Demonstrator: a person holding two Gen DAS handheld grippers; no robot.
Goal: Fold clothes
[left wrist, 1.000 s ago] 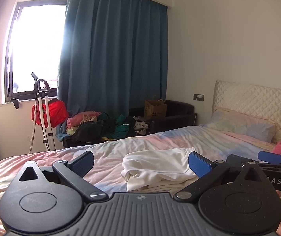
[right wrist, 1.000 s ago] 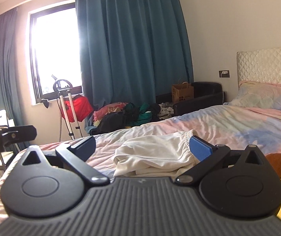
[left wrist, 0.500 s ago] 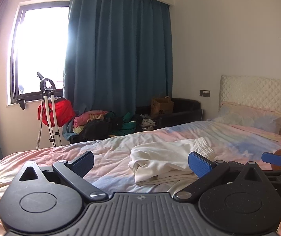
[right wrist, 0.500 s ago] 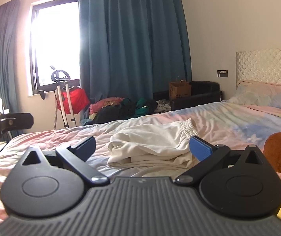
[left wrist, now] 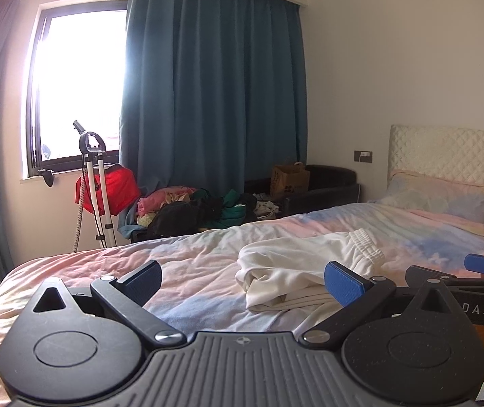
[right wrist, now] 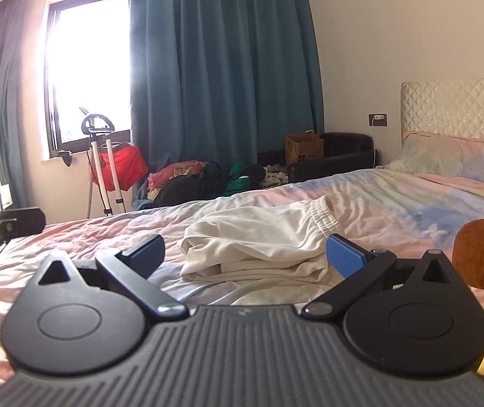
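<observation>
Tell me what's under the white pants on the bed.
The white pants lie crumpled on the pastel bedspread, which shows all around them. Folded layers of their own fabric sit underneath; anything else beneath is covered. Both grippers are open and empty.

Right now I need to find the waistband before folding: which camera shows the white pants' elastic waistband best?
The right wrist view: the white pants lie centred between the open fingers, with the ruffled elastic waistband unobstructed. In the left wrist view the waistband shows too, but farther off to the right, just above the blue finger pad.
</observation>
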